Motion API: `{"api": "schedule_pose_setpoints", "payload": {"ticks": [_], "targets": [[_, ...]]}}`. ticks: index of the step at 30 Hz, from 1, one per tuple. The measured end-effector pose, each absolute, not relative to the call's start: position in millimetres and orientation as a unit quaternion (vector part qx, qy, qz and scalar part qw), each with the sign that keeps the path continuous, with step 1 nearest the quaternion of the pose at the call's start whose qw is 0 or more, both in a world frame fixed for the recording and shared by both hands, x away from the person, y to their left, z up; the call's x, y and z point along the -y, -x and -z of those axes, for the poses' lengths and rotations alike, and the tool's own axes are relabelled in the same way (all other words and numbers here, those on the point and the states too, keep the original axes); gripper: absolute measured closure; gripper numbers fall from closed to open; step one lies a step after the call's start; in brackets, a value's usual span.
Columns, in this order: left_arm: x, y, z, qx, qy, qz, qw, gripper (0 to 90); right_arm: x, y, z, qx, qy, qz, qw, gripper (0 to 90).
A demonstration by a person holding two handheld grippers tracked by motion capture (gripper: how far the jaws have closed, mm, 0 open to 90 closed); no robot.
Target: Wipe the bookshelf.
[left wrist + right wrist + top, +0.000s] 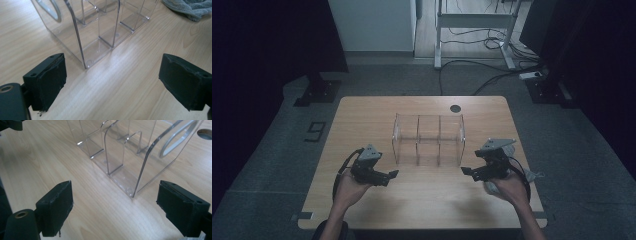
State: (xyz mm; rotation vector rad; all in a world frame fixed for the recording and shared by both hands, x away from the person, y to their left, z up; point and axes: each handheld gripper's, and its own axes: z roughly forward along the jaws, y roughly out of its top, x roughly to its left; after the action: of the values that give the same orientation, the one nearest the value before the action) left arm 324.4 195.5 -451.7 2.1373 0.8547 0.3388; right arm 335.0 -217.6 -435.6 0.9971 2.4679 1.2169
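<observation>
Grippers: left gripper point(393, 175) and right gripper point(467, 171) — jaws held apart, empty.
Progress: clear organizer point(428, 140) ahead between them — untouched, nothing yet grasped.

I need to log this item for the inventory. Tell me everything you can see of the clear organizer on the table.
The clear organizer looks like see-through acrylic: a box with rounded upper corners, upright dividers splitting it into compartments, and an oval handle cutout in each end wall. It seems empty. It stands upright at the middle of the wooden table, base flat on the wood. The left gripper and right gripper, jaws open, flank its near corners without touching it.
</observation>
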Motion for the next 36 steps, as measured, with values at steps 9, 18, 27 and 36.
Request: {"api": "schedule_pose_setpoints", "payload": {"ticks": [9,18,27,36], "targets": [[-204,-306,466,-0.337,-0.844,-0.151,0.389,0.0,226,-320,448,-0.835,-0.349,-0.413,0.107,8.8],[-212,-302,490,-0.366,-0.829,-0.116,0.406,0.0,225,-319,470,-0.838,-0.354,-0.402,0.100,6.3],[-209,-303,514,-0.371,-0.843,-0.115,0.373,0.0,218,-325,500,-0.852,-0.363,-0.369,0.085,6.2],[-199,-306,531,-0.368,-0.858,-0.106,0.342,0.0,211,-329,524,-0.871,-0.361,-0.325,0.074,6.9]]}}
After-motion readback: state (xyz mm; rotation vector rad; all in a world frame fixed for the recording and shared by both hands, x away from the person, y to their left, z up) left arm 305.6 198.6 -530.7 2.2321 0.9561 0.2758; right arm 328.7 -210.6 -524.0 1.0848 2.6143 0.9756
